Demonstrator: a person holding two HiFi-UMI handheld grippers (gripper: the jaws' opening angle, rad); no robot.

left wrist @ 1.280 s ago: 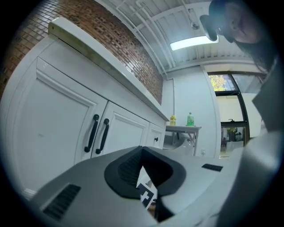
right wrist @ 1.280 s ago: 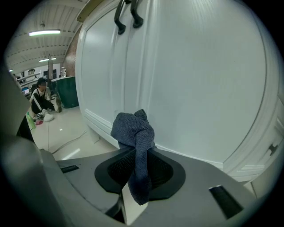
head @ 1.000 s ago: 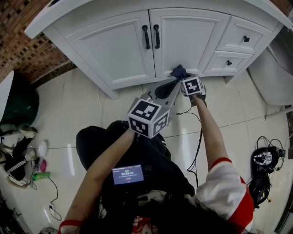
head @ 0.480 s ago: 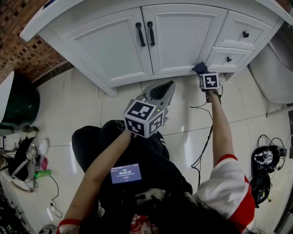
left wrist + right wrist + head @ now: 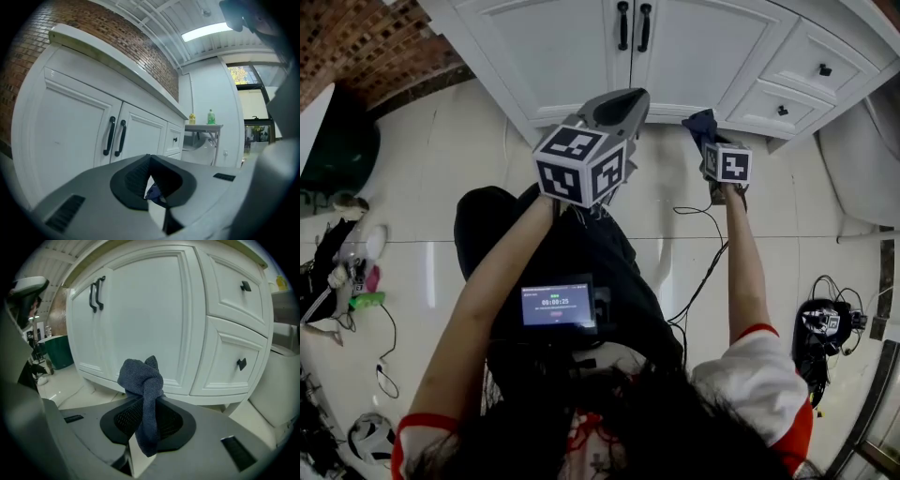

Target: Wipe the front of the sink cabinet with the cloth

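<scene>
One cloth point(image 5: 143, 394) near cabinet's point(image 5: 140, 310) lower edge

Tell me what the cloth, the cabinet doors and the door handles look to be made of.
Cloth: dark blue woven or knitted fabric, maybe microfibre; it has a fine nubbly texture and hangs in limp folds.
Cabinet doors: white painted wood or board, I can't tell which; smooth satin sheen, moulded panel frames.
Door handles: probably metal, matte black; thin rigid bars.
</scene>
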